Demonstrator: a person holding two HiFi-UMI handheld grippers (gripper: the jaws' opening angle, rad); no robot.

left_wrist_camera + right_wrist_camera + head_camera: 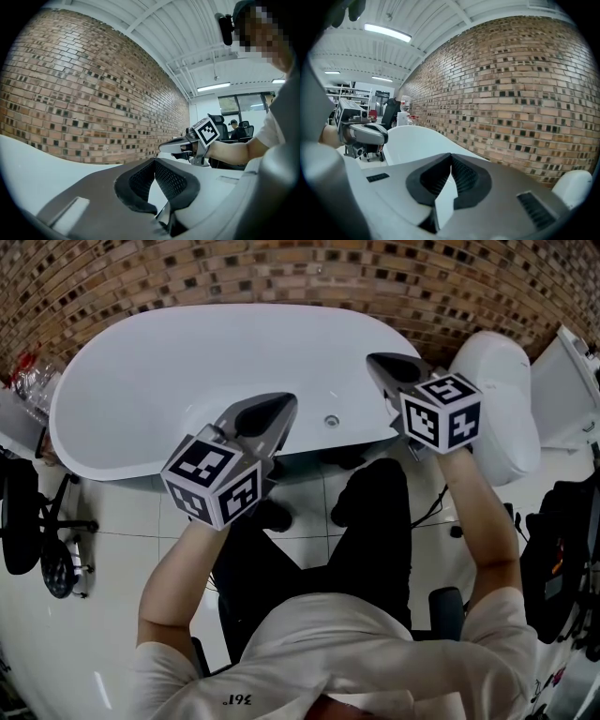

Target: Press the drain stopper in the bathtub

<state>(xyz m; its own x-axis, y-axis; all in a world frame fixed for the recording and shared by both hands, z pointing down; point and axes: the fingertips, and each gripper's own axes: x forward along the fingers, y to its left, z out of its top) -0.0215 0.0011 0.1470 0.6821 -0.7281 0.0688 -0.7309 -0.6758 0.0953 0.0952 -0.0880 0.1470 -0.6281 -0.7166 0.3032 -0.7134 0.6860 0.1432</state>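
Note:
The white oval bathtub [178,362] lies against the brick wall in the head view. A small round metal drain stopper [331,421] shows on its near inner side. My left gripper [284,406] hovers over the tub's near rim, just left of the stopper, with its jaws shut and nothing between them. My right gripper [376,362] is held above the tub's right end, also shut and empty. In the left gripper view the pads of the left gripper [154,162] meet, and the right gripper [165,146] floats beyond. The right gripper view shows the right gripper [451,155] closed above the tub [417,140].
A white toilet [502,399] stands right of the tub. The brick wall [281,273] runs behind. A black office chair [28,512] and plastic bottles [28,371] sit at the left, dark bags [553,559] at the right. The person's shoes [356,502] rest on the white floor tiles.

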